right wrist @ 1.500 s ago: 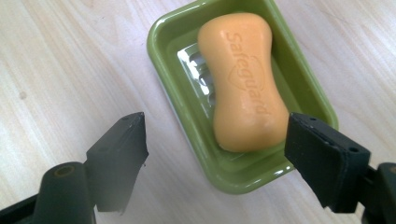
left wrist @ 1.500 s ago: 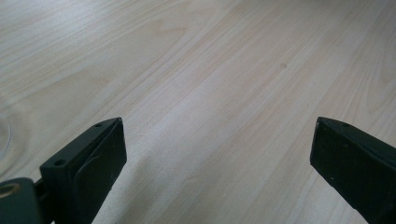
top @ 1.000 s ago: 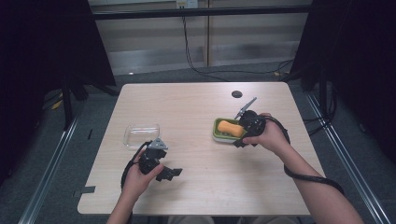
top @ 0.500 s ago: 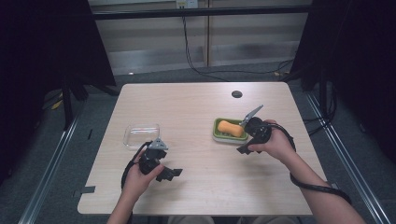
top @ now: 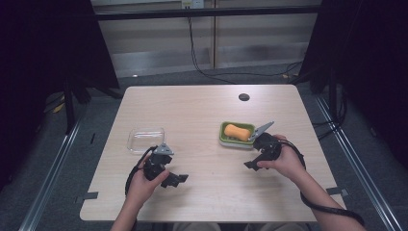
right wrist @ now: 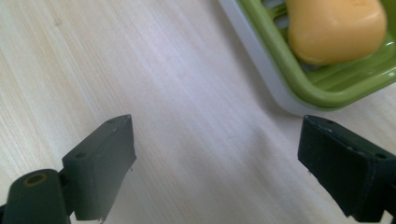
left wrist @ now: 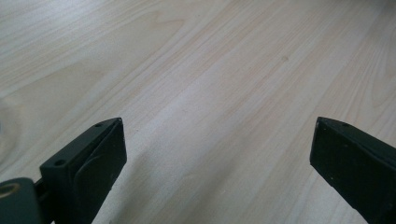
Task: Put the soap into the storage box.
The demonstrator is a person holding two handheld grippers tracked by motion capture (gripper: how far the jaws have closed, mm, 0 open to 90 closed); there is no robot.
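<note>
Resting in the green soap dish (top: pixel 236 134) on the right half of the wooden table (top: pixel 207 110), the orange soap bar (top: pixel 236 131) lies flat and touches neither claw; the dish has a pale outer rim and slotted green floor, seen close in the right gripper view, where the soap (right wrist: pixel 334 28) sits at the far right corner of the dish (right wrist: pixel 299 84); the right gripper (top: pixel 251 163) is held just near of the dish and slightly to its right, its jaws spread wide apart with only bare tabletop between them; in its own view the right gripper (right wrist: pixel 219 163) holds nothing, and the dish edge lies just beyond its right jaw; the left gripper (top: pixel 179 179) sits low over the near left part of the table, well apart from the dish; its jaws too stand wide open and empty, with plain wood grain between them in the left gripper view (left wrist: pixel 217 158); a clear plastic container (top: pixel 146 139) lies just beyond the left hand (top: pixel 142 185), on the left side; a small dark round hole (top: pixel 244 96) marks the far part of the table.
</note>
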